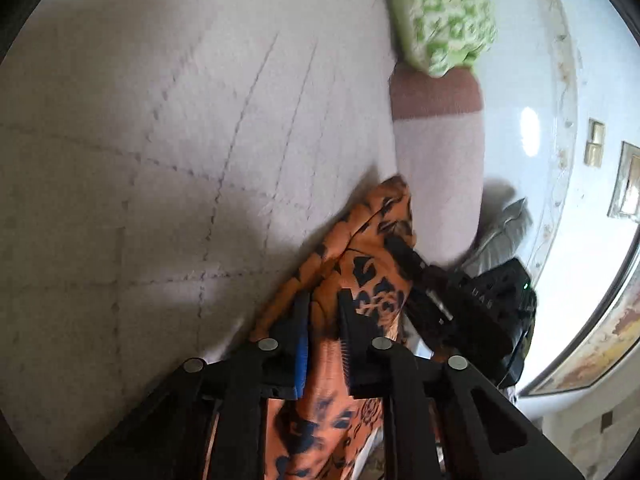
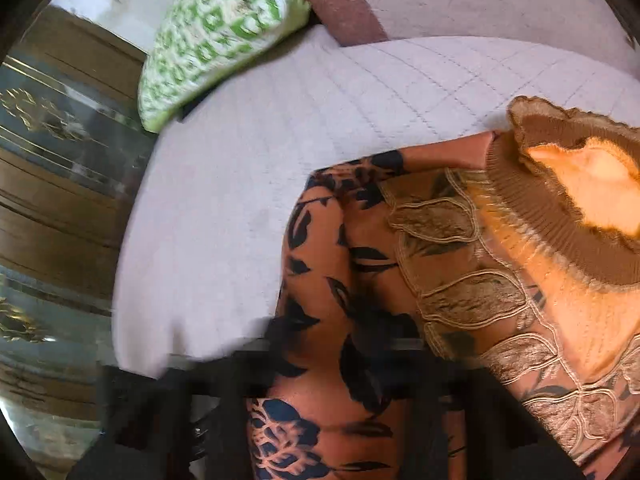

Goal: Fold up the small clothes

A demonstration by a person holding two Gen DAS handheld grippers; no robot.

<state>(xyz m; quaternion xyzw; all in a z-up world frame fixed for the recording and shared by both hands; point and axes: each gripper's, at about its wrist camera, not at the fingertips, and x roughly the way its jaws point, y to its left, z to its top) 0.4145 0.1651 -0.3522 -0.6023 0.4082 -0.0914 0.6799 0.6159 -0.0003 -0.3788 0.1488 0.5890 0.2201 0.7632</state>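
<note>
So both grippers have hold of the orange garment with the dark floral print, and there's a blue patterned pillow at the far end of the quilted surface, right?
Not quite: the pillow is green and white, not blue, as the right wrist view shows clearly. The rest stands: the left gripper is shut on the orange floral garment, the right gripper, though blurred, appears shut on it too, and the pillow lies at the far end of the quilted surface.
</note>
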